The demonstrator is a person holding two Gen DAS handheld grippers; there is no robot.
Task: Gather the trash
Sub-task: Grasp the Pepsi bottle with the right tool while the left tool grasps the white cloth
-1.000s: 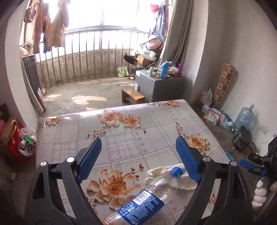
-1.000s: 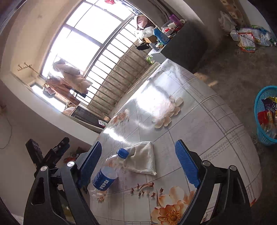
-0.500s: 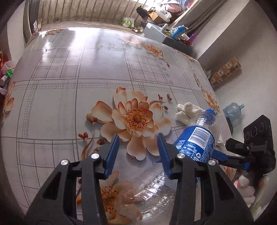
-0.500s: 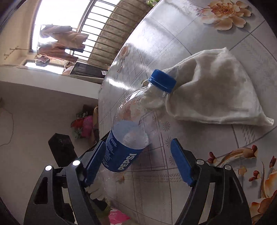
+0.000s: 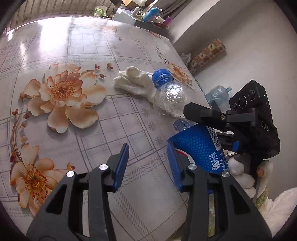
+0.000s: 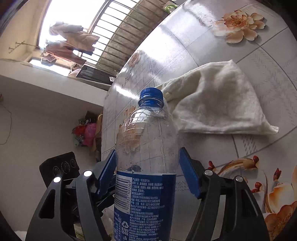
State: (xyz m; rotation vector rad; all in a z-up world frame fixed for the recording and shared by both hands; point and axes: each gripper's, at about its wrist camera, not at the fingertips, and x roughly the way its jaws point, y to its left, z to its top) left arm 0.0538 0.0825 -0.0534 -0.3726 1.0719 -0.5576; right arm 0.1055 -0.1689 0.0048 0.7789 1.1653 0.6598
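Note:
An empty clear Pepsi bottle (image 6: 146, 148) with a blue cap and blue label sits between my right gripper's (image 6: 147, 166) blue pads, which press on its sides. In the left wrist view the same bottle (image 5: 170, 98) lies off the right of my left gripper (image 5: 148, 163), whose jaws are partly open and empty over the flowered tablecloth (image 5: 74, 115). The right gripper (image 5: 219, 118) shows there, clamped across the bottle. A crumpled white cloth (image 6: 215, 105) lies on the table just past the bottle's cap; it also shows in the left wrist view (image 5: 133, 83).
The table's right edge (image 5: 185, 61) drops to the floor, where a large water jug (image 5: 219, 94) and a patterned box (image 5: 206, 55) stand. A grey cabinet with bottles (image 5: 144, 16) is beyond the far edge. Bags of clutter (image 6: 85, 133) lie by the wall.
My right gripper has come in around the bottle and shut on its body. My left gripper has shifted left of the bottle and its jaws have opened a little wider.

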